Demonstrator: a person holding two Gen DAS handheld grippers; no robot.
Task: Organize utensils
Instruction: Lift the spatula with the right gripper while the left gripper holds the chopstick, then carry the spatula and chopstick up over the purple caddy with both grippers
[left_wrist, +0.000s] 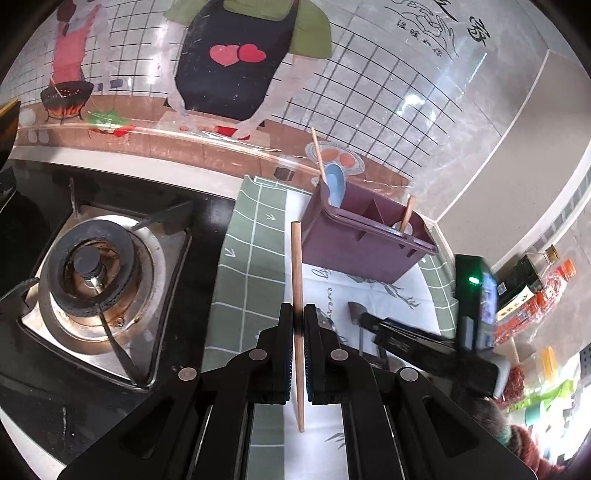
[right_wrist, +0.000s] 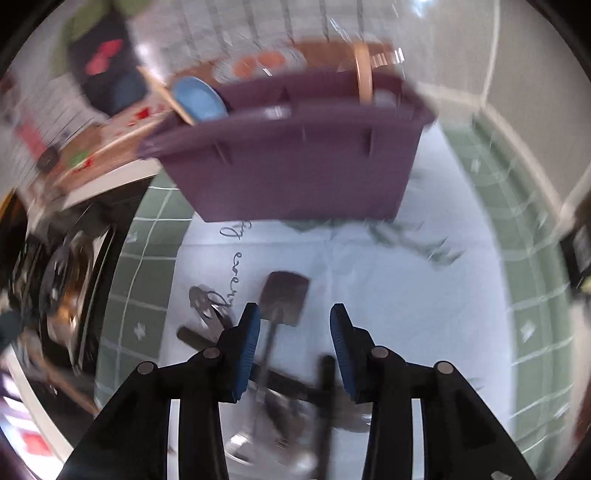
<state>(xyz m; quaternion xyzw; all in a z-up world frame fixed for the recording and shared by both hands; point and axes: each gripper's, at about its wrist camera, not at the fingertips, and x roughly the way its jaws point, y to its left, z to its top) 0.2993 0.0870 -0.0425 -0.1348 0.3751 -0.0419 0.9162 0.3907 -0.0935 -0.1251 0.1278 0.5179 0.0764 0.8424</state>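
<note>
Pale wood: one chopstick stands near-vertical at centre of the left wrist view, clamped between the pads of the left gripper. Grip sits past mid-length; a long part runs up toward the caddy, the lower end hangs free over the white cloth.

Purple caddy sits in the upper right of centre, on the cloth, near the wall. It has dividers. Left compartment holds a blue spoon and a wooden stick; right end holds another wooden handle. The middle looks free, though I cannot see to its bottom.

Right gripper: jaws apart, nothing between the pads. The view is motion-blurred. Beneath it, on the cloth, lie a dark spatula and more utensils low in the frame, crossed over each other; their types are hard to tell.

Judged step: carry the chopstick to the caddy and drop it in.

How to do it well:
- Lift the lower end clear of the caddy rim before crossing over.
- Tip the stick upright over one compartment, ideally beside the other wooden stick at the left.
- Lower until the end is inside the walls, then release; letting go high risks a bounce out.
- Keep clear of the burner at the left.
- Right gripper should take the spatula by its handle, not the blade.
</note>
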